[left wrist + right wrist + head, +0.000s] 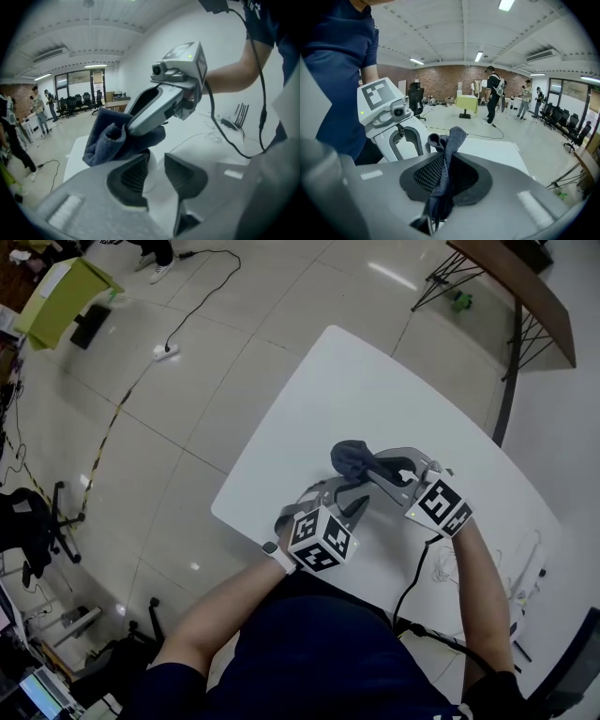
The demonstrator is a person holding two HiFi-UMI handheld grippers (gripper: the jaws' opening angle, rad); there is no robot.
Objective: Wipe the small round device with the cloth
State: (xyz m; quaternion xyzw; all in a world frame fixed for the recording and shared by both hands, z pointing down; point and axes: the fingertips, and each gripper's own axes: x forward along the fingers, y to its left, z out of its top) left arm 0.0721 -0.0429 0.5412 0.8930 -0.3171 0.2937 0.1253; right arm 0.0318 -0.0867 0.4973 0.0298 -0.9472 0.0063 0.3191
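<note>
**Right tongs** [443, 177]: my right gripper view shows them closed on the dark blue cloth [449, 143]. The fabric is pinched between the black pads, with a tuft standing above them and a tail hanging below. The head view gives only a bunched lump at their tip (the pinch itself cannot be read there), over the white table [375, 390].

**Left tongs** [157, 168]: the jaws are at a middling width. My left gripper view shows a small round white device [149, 170] standing between them, close against the pad at the picture's left. A thin pale strip shows between it and the other pad, so I record no grip. In the head view the device is hidden under these tongs, near the table edge closest to me.

**Relation:** the left gripper view puts the cloth just above and behind the device. I cannot tell whether they touch.

**Surroundings:** only the right gripper view shows people standing near a yellow-green stand [468, 103] before a brick wall. Only the head view shows a power strip [166, 351] on the floor.
</note>
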